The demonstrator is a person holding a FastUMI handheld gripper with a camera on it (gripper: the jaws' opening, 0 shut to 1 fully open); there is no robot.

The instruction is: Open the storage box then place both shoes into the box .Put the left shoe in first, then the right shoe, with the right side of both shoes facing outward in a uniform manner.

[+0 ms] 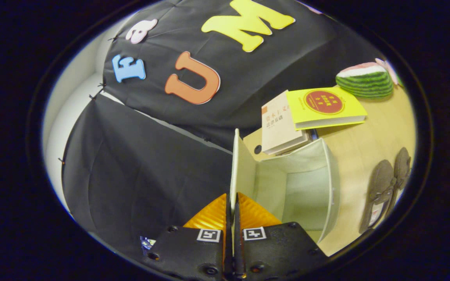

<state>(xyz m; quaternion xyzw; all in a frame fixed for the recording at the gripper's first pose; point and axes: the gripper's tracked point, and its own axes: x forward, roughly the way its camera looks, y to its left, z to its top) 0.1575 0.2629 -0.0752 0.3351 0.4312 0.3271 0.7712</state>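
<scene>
gripper view, left to right: the black cloth wall (143,164) hangs at the left and behind the scene, with a pale wall strip (59,128) past its far edge. the gripper (233,212) sits low in the middle, its two fingers (209,214) pressed together on the thin pale lid (236,171) of the storage box (311,183), which stands on edge between them, raised upright. just right of the lid the box lies open, its pale inside bare, resting on the light wooden table (365,156). beyond the box two books are stacked against the cloth: a cream book (277,128) below and a yellow book (324,107) with a red round mark lying across its right part. farther back and right sits a watermelon-slice plush (365,80). right of the box, apart from it, the two dark shoes (389,183) lie side by side on the table, touching each other, a pale tag showing inside the nearer one.
</scene>
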